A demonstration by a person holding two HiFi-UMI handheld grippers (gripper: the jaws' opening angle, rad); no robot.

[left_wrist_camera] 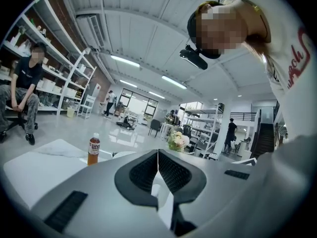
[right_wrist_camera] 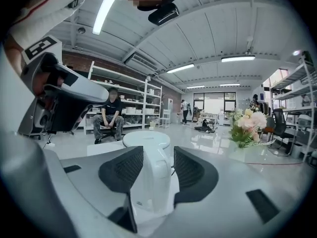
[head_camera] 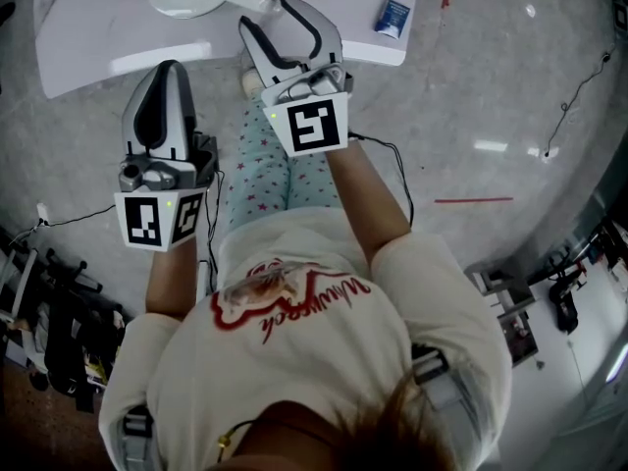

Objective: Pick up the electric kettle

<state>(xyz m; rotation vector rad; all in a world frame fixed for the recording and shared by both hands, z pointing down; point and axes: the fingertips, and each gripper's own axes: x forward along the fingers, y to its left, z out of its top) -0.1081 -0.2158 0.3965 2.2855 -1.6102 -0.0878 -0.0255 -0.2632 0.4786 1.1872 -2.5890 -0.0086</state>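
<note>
Foreground: grey right gripper (right_wrist_camera: 158, 151), its fingers (right_wrist_camera: 194, 171) spread around, not yet closed on, the upright handle (right_wrist_camera: 157, 182) of the white plastic electric kettle (right_wrist_camera: 146, 140), which sits on the white bench (head_camera: 93, 42). On the left gripper (left_wrist_camera: 157, 158), fingers pressed together, empty. Grasp and lift remain.

left claw (head_camera: 171, 67) closed, right claw (head_camera: 266, 11) wide

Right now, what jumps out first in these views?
The white kettle on the table dead ahead, its handle between the right gripper's open jaws. The left gripper, to its left, has jaws shut and empty; a brown drink bottle stands on the table beyond.
</note>
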